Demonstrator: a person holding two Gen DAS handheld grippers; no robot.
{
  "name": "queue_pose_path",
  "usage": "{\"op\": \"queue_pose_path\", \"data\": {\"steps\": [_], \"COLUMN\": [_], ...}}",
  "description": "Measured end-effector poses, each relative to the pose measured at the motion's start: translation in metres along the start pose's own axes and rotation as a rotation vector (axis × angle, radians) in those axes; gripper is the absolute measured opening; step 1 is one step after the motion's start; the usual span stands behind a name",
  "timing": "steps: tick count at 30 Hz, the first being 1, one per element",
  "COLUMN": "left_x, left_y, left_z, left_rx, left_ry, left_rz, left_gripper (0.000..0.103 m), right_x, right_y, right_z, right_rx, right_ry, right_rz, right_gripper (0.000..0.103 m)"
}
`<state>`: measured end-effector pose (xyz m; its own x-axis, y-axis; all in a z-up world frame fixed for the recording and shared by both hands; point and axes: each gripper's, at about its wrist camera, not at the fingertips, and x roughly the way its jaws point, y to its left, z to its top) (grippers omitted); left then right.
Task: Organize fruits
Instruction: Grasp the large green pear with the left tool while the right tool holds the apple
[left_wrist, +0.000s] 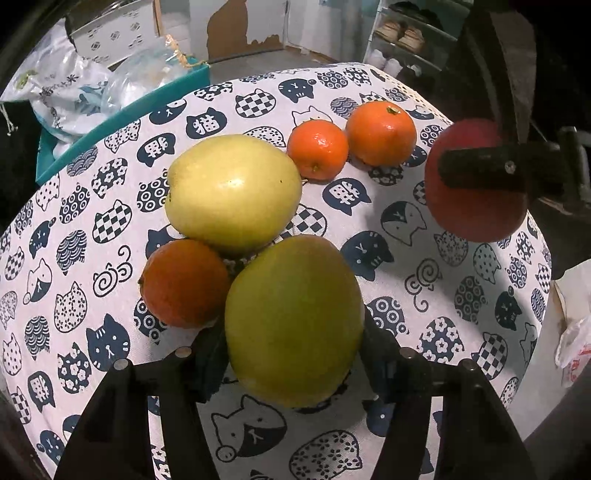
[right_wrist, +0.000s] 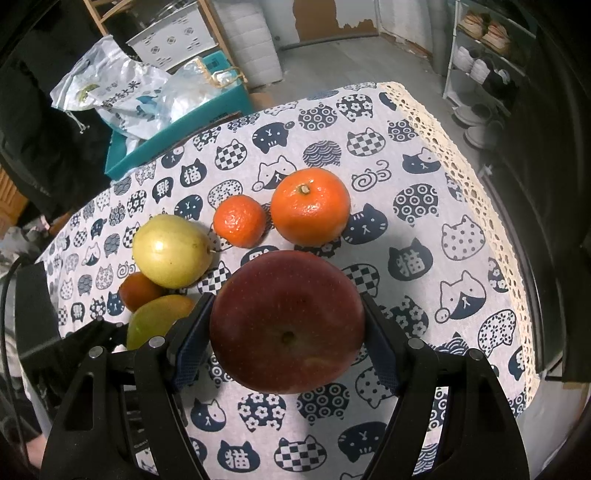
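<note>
Nearest the left wrist camera we see the green mango (left_wrist: 293, 321) between the pads of the left gripper (left_wrist: 293, 354); both pads meet its sides, so we read a grip on it. Its long axis runs near to far, and it lies on the bench (left_wrist: 424, 229), touching the yellow-green fruit (left_wrist: 232, 192) beyond it. A dark orange fruit (left_wrist: 184, 282) sits just to its left. Farther off, a small mandarin (left_wrist: 317, 149) and a large mandarin (left_wrist: 380, 133) stand side by side, the large one's stem end tilted up.

Our right gripper (right_wrist: 288, 345) holds the red apple (right_wrist: 287, 326) at moderate width, raised above the cat-print cloth, with its calyx end facing the camera.
</note>
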<state>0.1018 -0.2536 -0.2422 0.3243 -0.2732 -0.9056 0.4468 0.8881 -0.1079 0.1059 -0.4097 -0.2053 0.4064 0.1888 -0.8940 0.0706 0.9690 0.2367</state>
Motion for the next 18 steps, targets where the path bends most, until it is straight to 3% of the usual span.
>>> {"op": "queue_pose_path", "data": {"steps": [8,18], "left_x": [-0.010,-0.056], "left_y": [-0.002,0.002], "left_z": [0.000,0.004], "left_rx": [-0.002,-0.040], "left_ry": [-0.032,-0.102], "left_rz": [-0.006,-0.017], "left_gripper": [0.063,0.063], "right_x": [-0.004,-0.024], "right_y": [0.005,0.023], "right_z": [0.001,0.008], "right_rx": [-0.024,-0.074], "right_ry": [-0.017,-0.083], "right_rz": [-0.015,-0.020], "right_gripper": [0.076,0.076]}}
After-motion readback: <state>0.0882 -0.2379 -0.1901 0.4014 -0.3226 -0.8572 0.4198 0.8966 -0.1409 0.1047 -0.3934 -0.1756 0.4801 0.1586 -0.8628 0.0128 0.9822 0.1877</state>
